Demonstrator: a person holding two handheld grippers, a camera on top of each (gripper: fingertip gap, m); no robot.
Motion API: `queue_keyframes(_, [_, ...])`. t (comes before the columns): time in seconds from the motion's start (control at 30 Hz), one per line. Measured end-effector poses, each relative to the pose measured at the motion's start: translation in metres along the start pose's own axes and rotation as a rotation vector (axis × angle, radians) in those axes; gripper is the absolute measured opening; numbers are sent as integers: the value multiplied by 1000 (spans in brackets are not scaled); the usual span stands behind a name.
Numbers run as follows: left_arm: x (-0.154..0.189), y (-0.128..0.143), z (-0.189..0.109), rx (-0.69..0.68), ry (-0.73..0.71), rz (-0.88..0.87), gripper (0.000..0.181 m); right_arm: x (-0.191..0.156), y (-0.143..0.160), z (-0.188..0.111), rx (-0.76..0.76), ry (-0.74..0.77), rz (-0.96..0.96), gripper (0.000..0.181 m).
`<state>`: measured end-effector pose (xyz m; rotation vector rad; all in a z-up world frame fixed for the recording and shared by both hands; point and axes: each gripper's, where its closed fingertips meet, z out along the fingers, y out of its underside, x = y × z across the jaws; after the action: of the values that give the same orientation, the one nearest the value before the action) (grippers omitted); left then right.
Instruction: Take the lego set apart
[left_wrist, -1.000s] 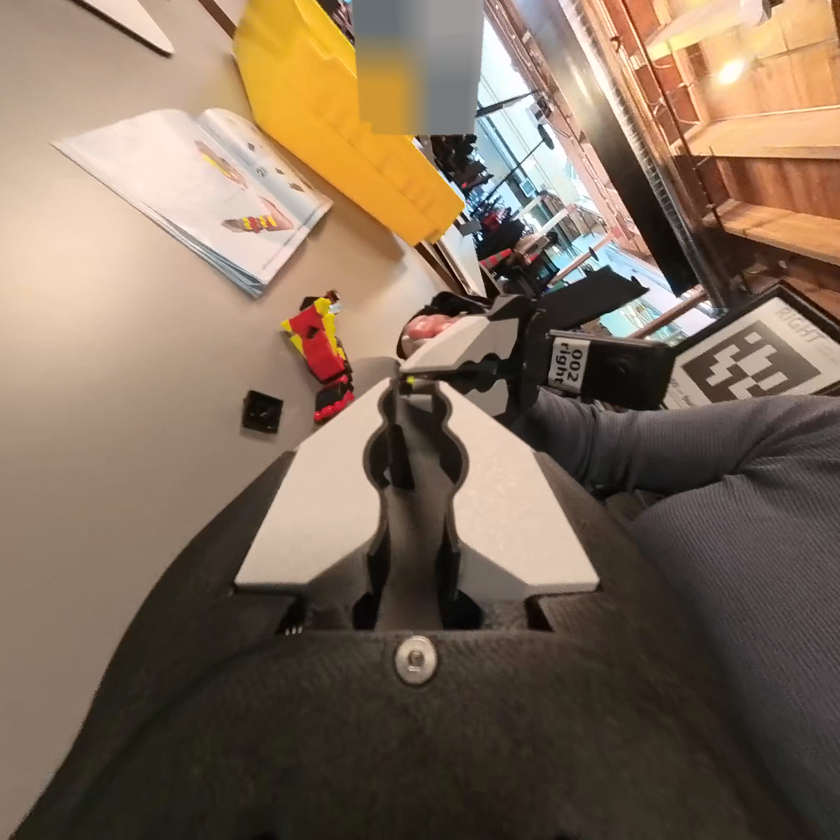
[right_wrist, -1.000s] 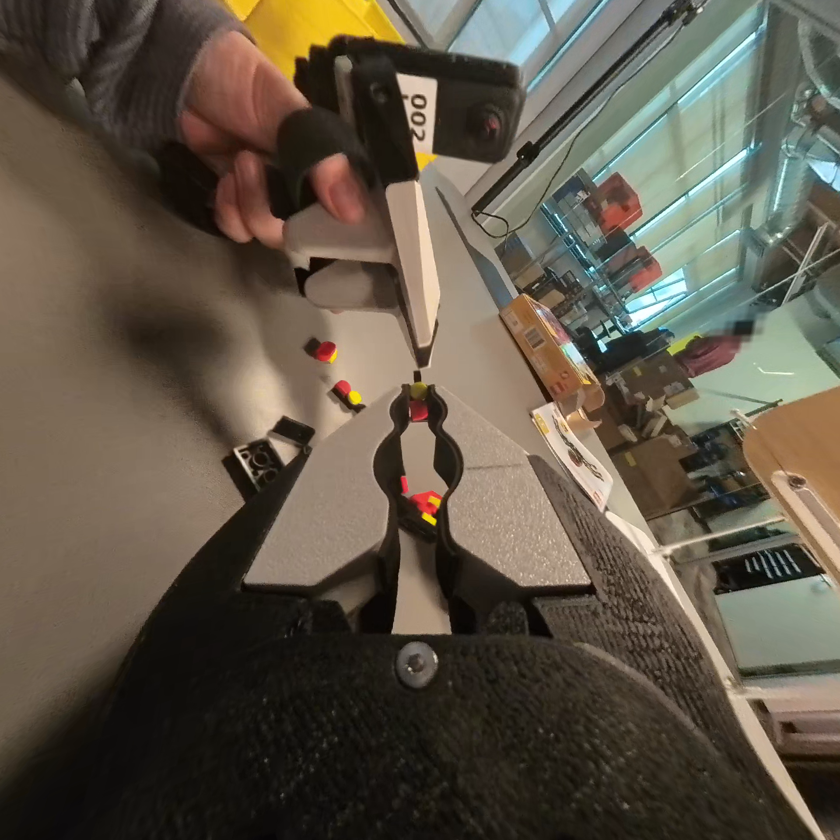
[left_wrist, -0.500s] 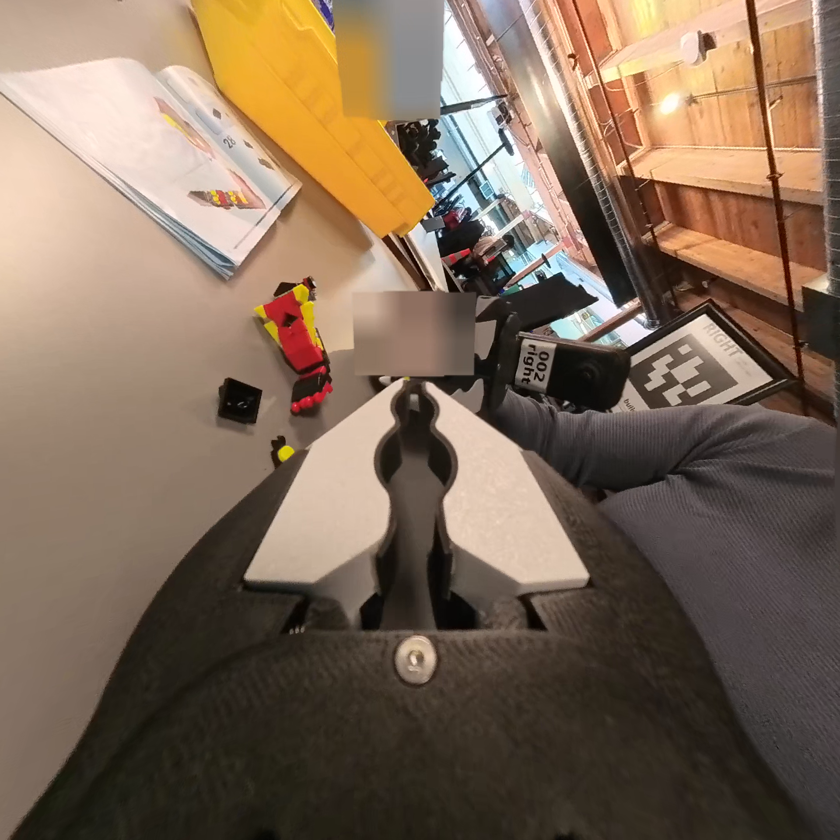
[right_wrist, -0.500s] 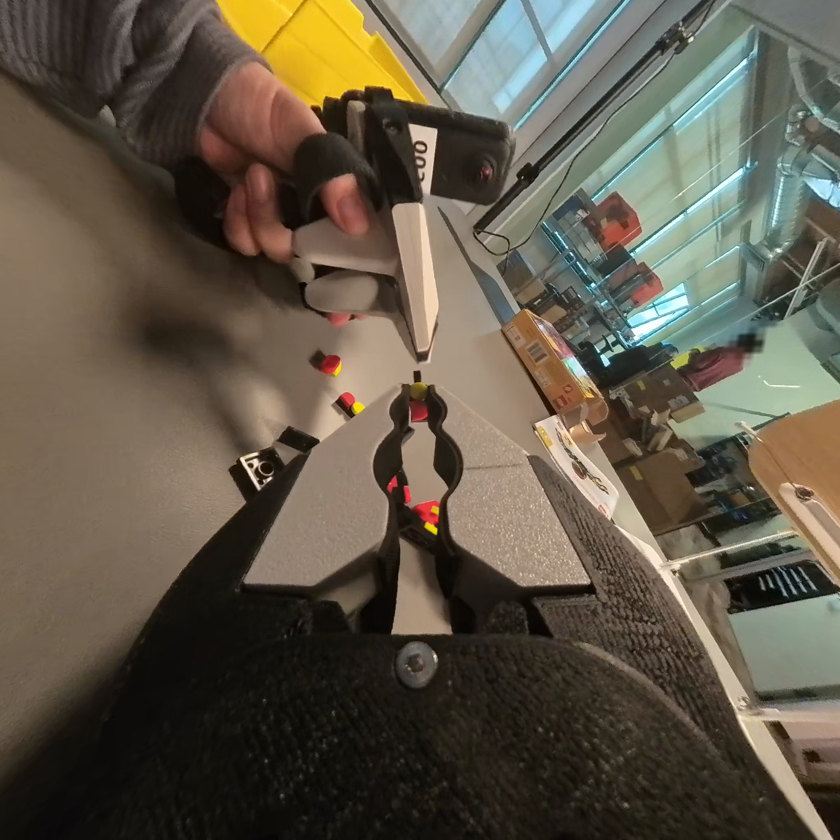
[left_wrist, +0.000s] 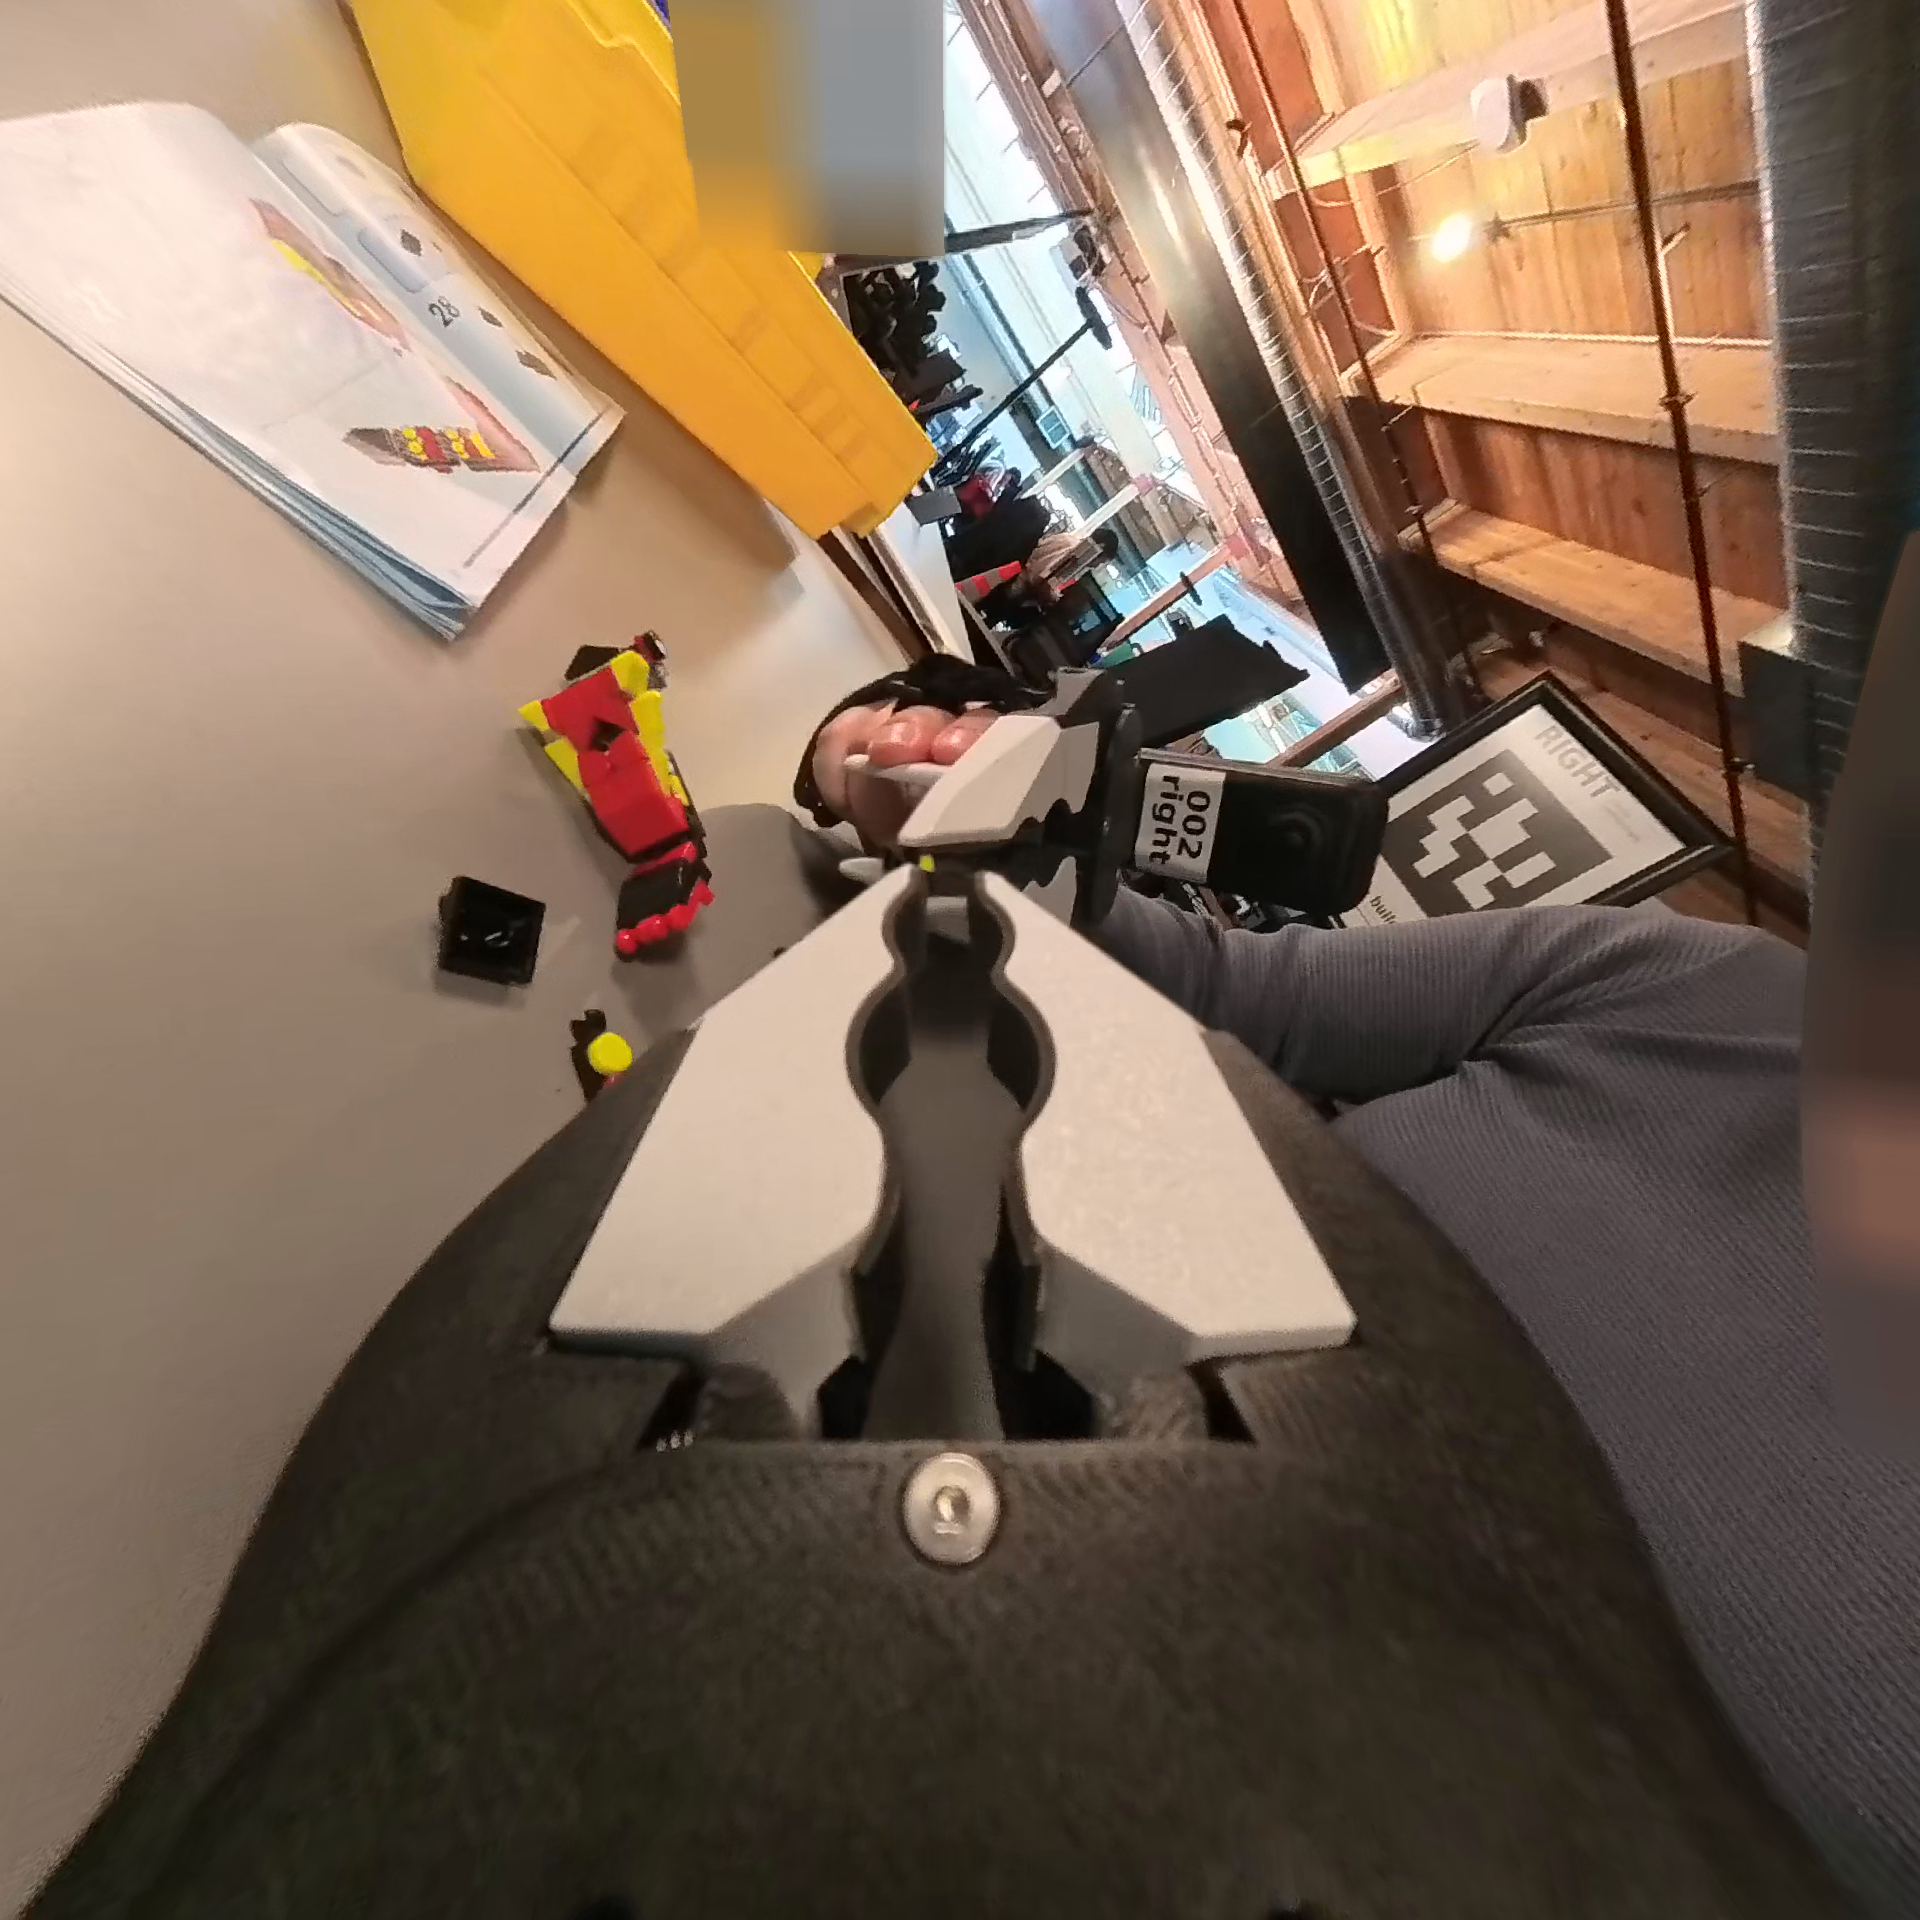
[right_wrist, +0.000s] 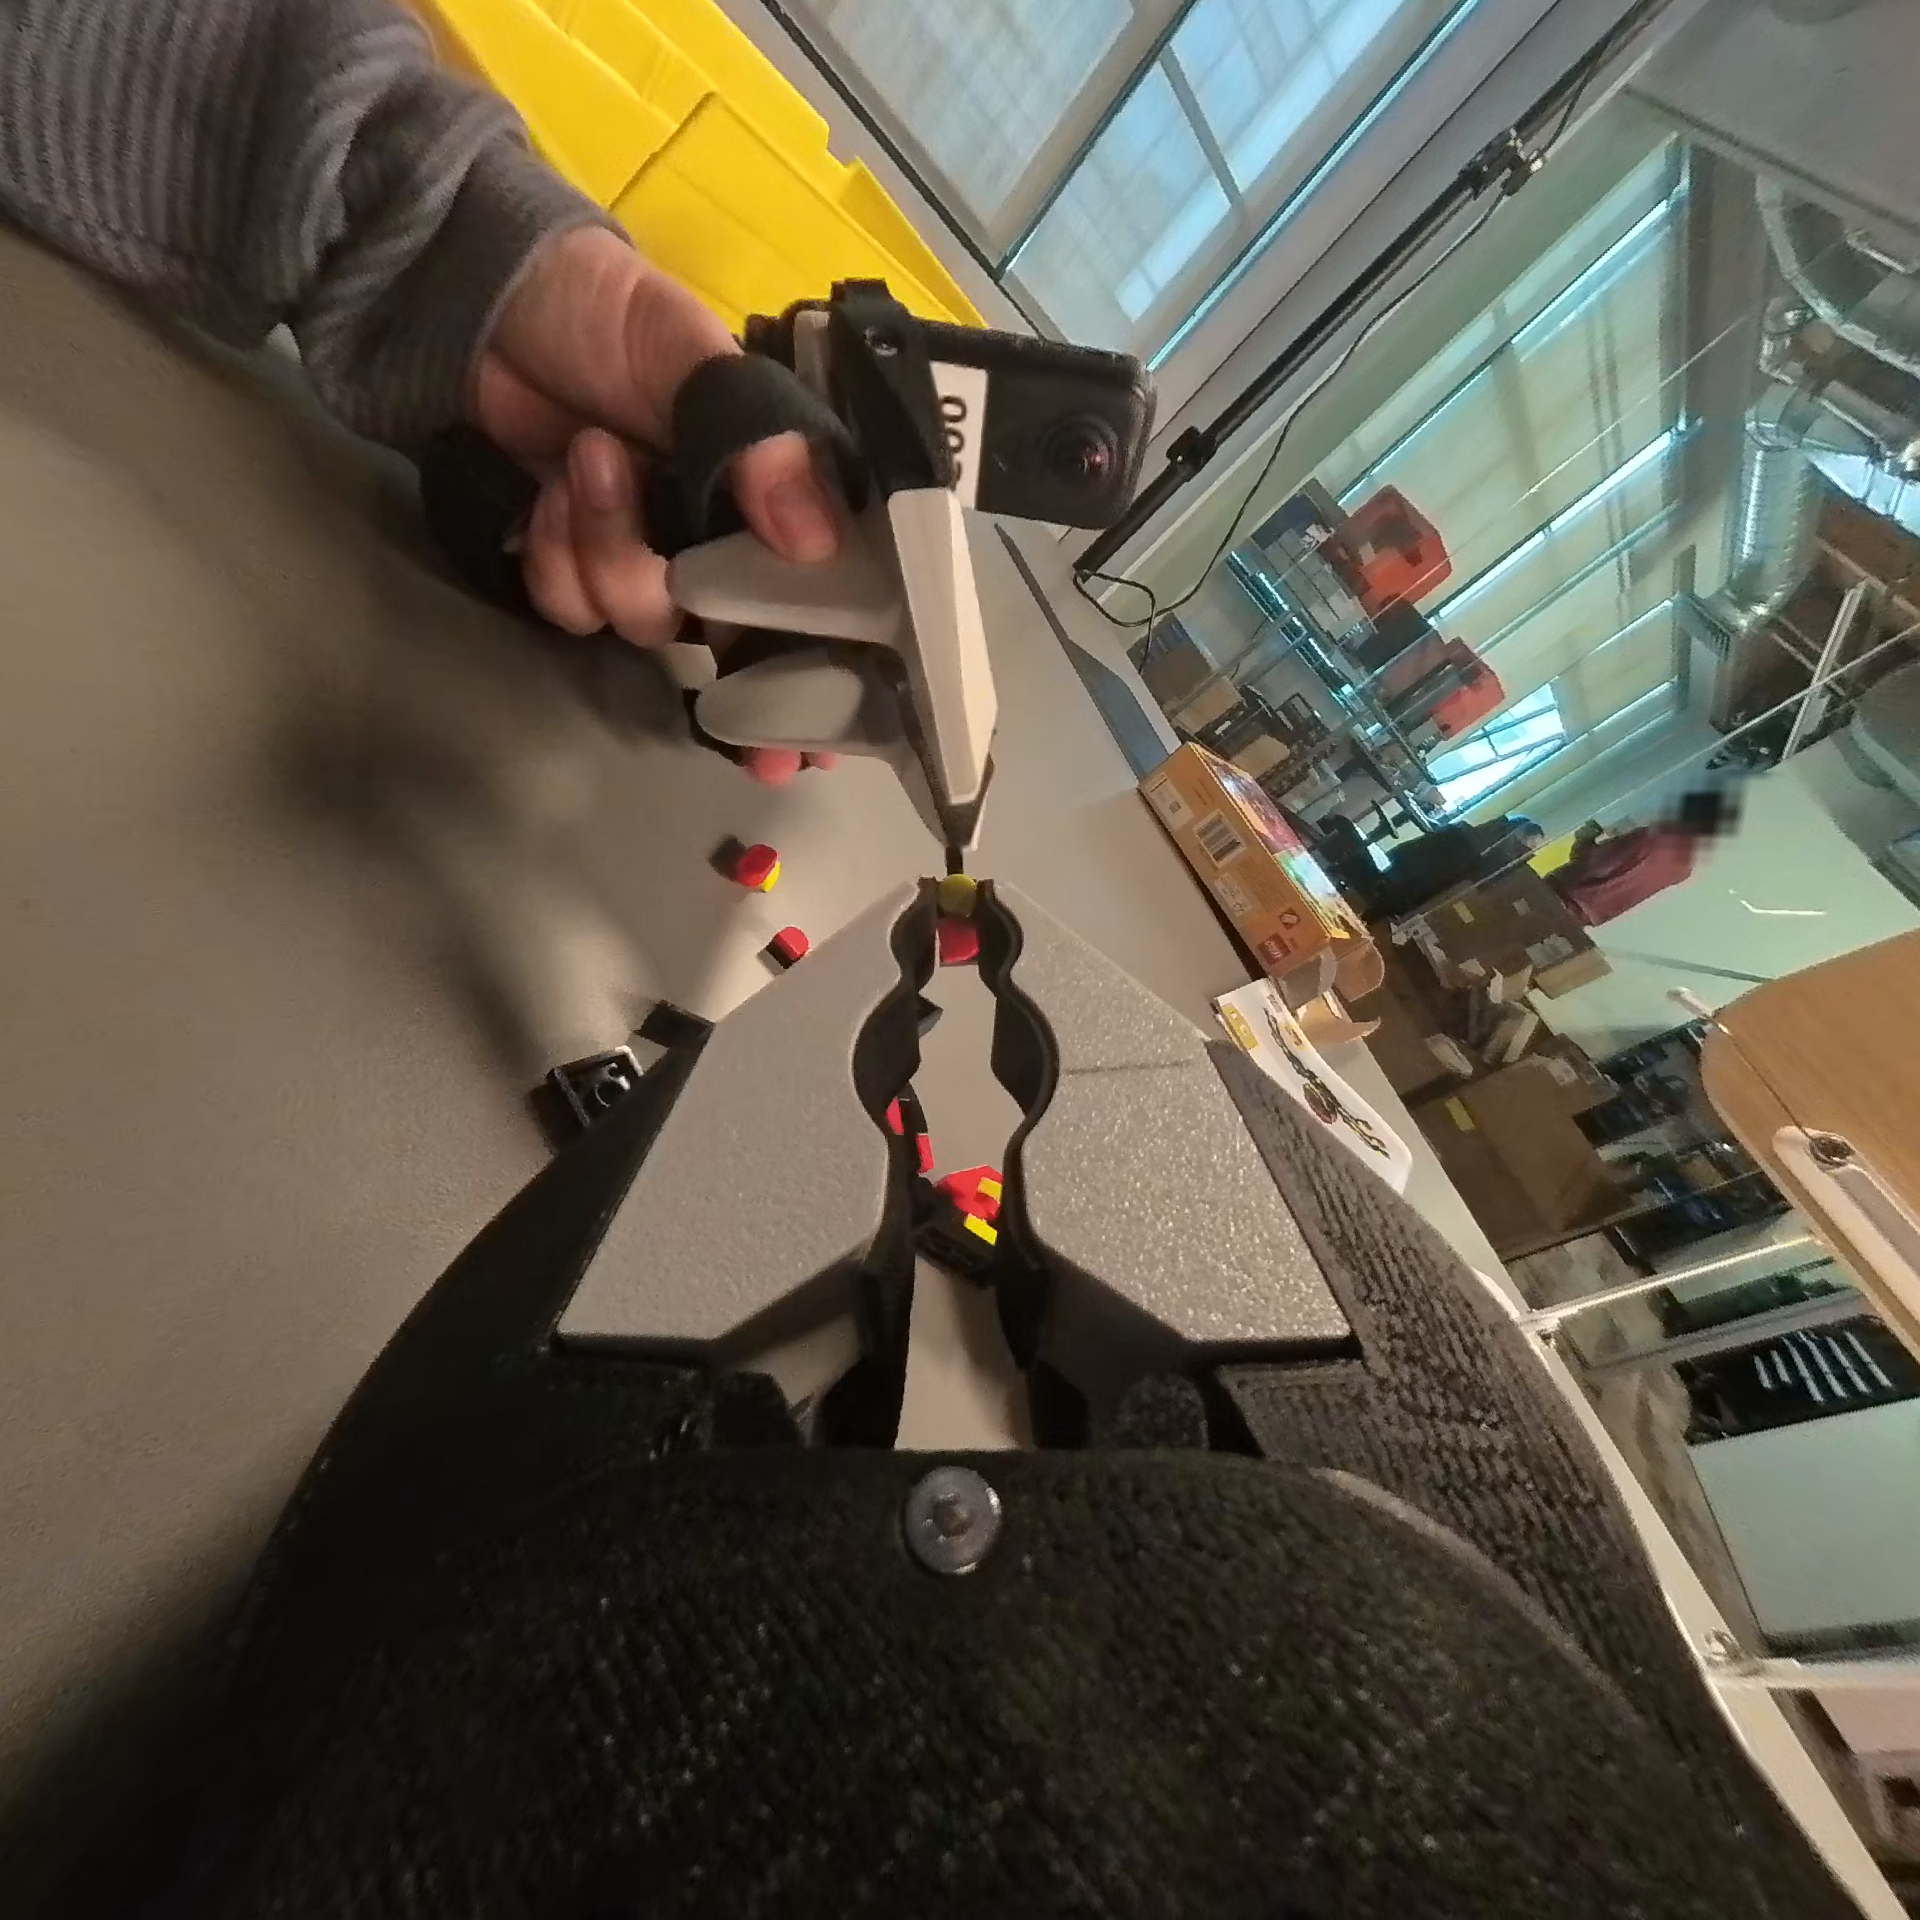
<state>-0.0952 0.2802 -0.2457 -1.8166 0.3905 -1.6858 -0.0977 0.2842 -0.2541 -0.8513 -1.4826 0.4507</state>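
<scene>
The red, yellow and black lego model lies on the grey table. It also shows through the right finger gap. My right gripper is shut on a small red and yellow piece, held above the table. It also shows in the left wrist view. My left gripper is held tip to tip with it. In the right wrist view the left gripper looks shut, with a tiny black bit at its tip just short of the yellow stud.
Loose pieces lie on the table: a black square, a yellow stud, red and yellow bits, black plates. An open instruction booklet and a yellow bin are behind. A lego box stands farther off.
Both grippers stay tip to tip above the table with the same grips. The left gripper has shifted and turned slightly; the right has hardly moved.
</scene>
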Motion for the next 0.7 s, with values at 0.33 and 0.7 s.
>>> queue_keyframes(0.33, [-1, 2, 2, -15, -5, -6, 12, -1, 2, 0, -10, -1, -15, 5])
queue_keyframes(0.7, [-6, 16, 2, -237, -455, 1047, 3, -10, 9, -1, -34, -90, 31, 5])
